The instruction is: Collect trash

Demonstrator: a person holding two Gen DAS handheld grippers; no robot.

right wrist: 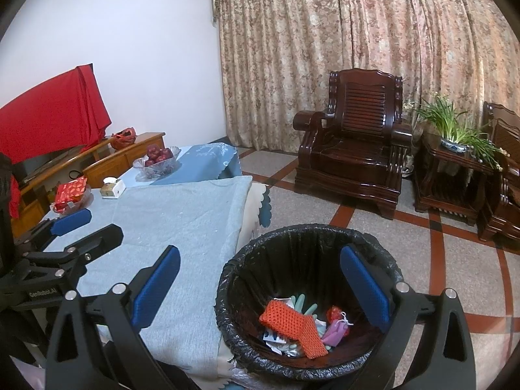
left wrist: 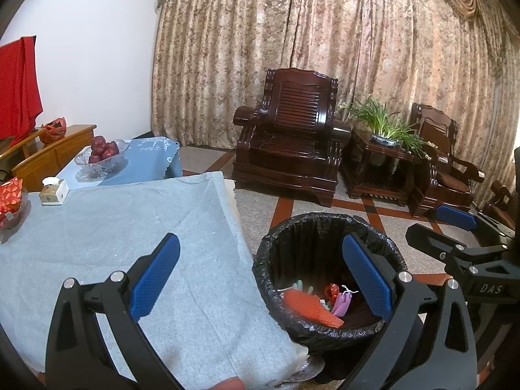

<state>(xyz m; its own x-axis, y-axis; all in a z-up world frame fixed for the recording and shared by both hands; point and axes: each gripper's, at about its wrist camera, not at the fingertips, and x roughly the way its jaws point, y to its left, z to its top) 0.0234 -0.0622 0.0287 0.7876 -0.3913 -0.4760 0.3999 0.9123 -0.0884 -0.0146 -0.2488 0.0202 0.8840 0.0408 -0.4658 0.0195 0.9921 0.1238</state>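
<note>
Trash is sitting in the black-bagged round bin on the floor, just beside the desk w/ its grey-blue cloth: an orange knitted mesh piece, a small pink pouch, a red foil wrapper, pale green bits and white scraps, all down at the bottom.

I'm holding both grippers empty. My right gripper is spread wide, one blue pad over the cloth edge and the other over the bin's mouth, nothing between them. My left gripper is likewise spread, straddling the desk corner and the bin rim, also w/o any load.

I'm judging this as the gap between drops: what was carried is lying in the bin, and the grey-blue cloth near me is looking bare apart from faint white specks.

Further back on the desk I'm seeing a white tissue box, a red patterned packet in a glass dish and a glass bowl of red apples; none of those are reading as trash to me.

Next move, prob.: swinging off the bin, scanning the cloth for leftovers, approx. lining a gripper over any scrap w/ pads apart before pinching. If nothing turns up, I'm treating the job as nearly done.
</note>
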